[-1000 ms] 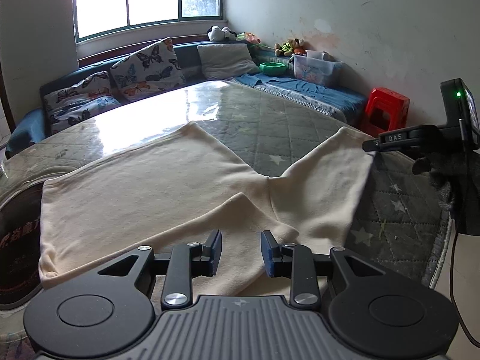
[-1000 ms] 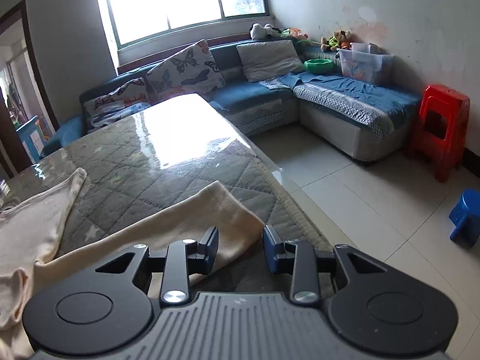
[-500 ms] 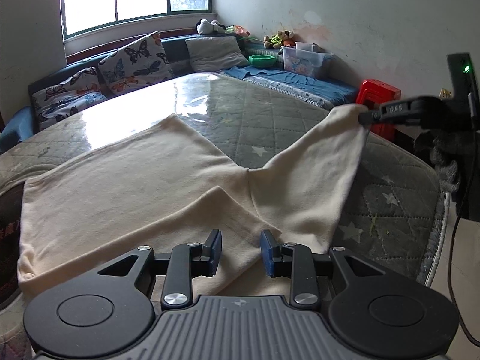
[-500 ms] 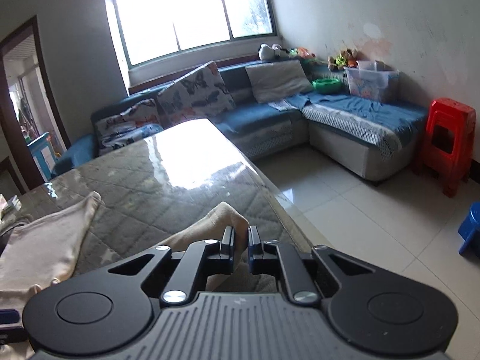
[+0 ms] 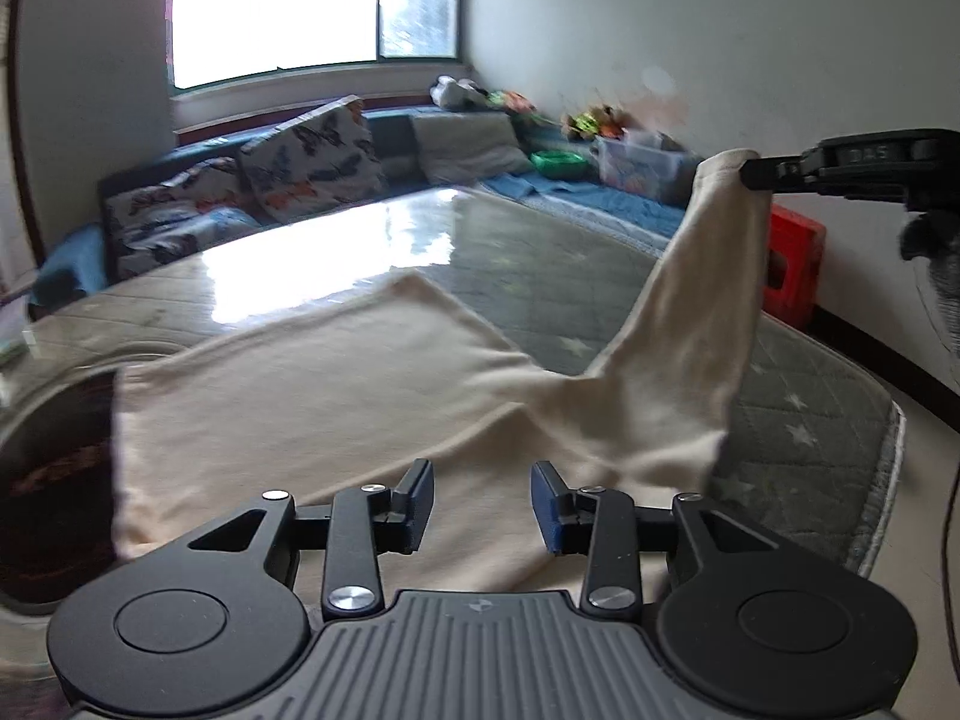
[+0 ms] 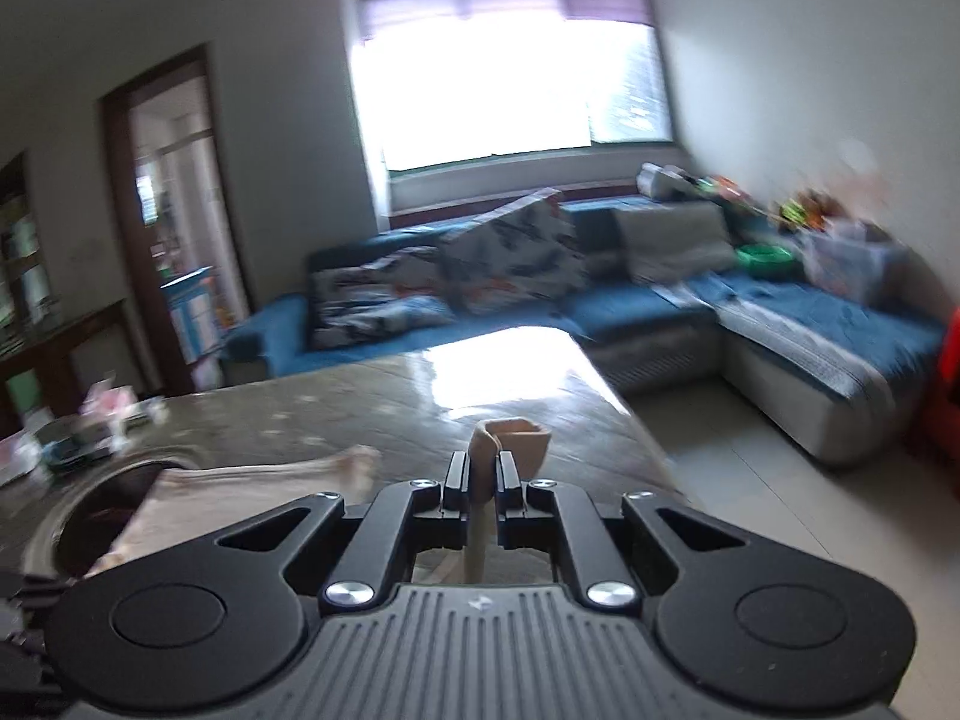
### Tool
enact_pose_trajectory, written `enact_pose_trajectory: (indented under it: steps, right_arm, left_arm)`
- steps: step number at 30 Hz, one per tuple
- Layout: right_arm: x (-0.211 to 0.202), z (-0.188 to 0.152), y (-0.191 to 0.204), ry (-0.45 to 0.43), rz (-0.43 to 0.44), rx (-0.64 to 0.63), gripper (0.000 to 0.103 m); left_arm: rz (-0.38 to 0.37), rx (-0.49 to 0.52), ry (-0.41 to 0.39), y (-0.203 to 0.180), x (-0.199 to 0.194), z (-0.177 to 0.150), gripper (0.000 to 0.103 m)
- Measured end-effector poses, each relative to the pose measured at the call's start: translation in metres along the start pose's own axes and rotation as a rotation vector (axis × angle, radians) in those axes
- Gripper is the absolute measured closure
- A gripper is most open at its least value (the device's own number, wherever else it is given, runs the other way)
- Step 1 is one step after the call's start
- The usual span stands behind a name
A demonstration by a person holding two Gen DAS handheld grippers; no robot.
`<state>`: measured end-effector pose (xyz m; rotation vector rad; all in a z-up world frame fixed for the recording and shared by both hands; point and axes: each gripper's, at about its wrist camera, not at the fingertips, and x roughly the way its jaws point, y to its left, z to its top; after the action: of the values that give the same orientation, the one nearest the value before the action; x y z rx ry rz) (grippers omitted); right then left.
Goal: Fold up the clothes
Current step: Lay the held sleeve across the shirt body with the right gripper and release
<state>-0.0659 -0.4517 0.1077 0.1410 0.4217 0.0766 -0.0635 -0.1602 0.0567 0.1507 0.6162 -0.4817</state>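
A cream garment (image 5: 336,396) lies spread on the quilted table cover (image 5: 798,414). My left gripper (image 5: 483,504) is open and empty, just above the garment's near edge. My right gripper (image 6: 482,477) is shut on a cream garment corner (image 6: 510,441). In the left wrist view the right gripper (image 5: 750,174) holds that corner high at the right, and the cloth (image 5: 702,312) hangs stretched down to the table.
A blue corner sofa (image 6: 660,306) with cushions stands behind the table under the window. A red stool (image 5: 792,267) stands by the right wall. Small clutter (image 6: 78,426) sits at the table's left end. A doorway (image 6: 174,222) is at the left.
My right gripper closed on the garment's corner and lifted it well above the table, pulling the cloth up. My left gripper stayed open near the front edge.
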Motion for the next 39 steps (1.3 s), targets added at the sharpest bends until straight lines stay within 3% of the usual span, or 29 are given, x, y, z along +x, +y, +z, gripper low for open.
enact_pose_trajectory:
  steps: [9,16,24,31,36,39]
  right_arm:
    - [0.016,0.004,0.103,0.036,0.227,-0.208,0.096]
    - [0.042,-0.026,0.184,0.143,0.393,-0.357,0.096]
    - [0.051,-0.075,0.236,0.269,0.513,-0.478,0.096]
    - [0.041,-0.088,0.240,0.306,0.558,-0.510,0.093]
    - [0.024,-0.075,0.209,0.273,0.485,-0.490,0.075]
    - [0.015,-0.073,0.180,0.280,0.404,-0.469,0.071]
  left_arm:
    - [0.156,-0.105,-0.029,0.064,-0.043,-0.024,0.064]
    - [0.213,-0.173,-0.021,0.090,-0.061,-0.045,0.064]
    - [0.232,-0.210,-0.019,0.101,-0.068,-0.055,0.064]
    - [0.177,-0.198,-0.015,0.090,-0.059,-0.051,0.064]
    - [0.127,-0.180,0.009,0.076,-0.048,-0.050,0.064]
    - [0.099,-0.179,0.028,0.071,-0.043,-0.052,0.064]
